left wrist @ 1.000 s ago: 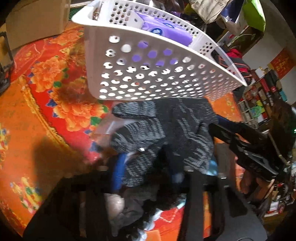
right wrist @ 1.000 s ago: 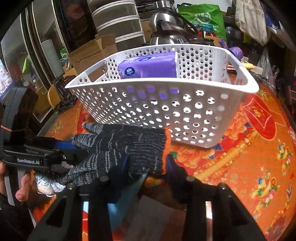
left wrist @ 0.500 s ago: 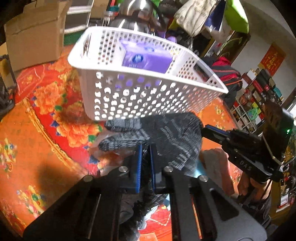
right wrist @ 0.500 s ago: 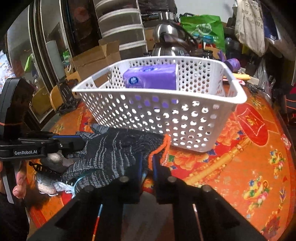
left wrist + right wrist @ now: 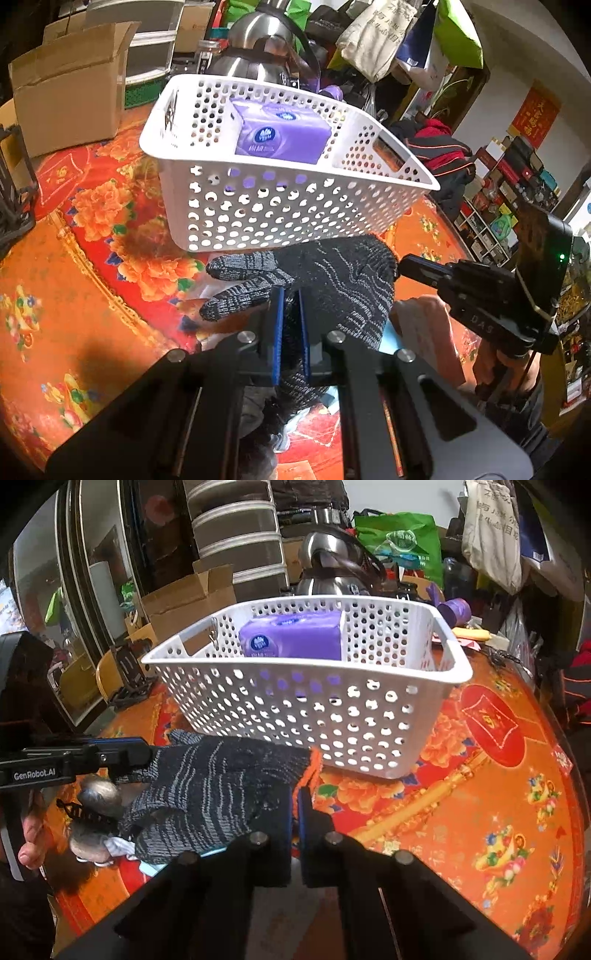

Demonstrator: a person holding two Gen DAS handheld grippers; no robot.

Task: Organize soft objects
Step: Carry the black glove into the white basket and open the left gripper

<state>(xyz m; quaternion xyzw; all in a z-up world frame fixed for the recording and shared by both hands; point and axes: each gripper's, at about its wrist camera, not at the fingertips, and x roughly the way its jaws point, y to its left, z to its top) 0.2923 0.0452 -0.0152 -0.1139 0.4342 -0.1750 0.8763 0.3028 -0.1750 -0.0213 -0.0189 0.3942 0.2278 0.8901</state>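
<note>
The left gripper (image 5: 290, 325) and right gripper (image 5: 295, 821), both wide open a second ago, are now clenched on opposite ends of the glove (image 5: 332, 288). It hangs lifted between them, just before the basket (image 5: 369, 734), likely ready to go in beside the tissue pack (image 5: 291, 640).

Dark knit glove (image 5: 332, 280) (orange cuff) stretched flat before white basket (image 5: 280, 214).
</note>
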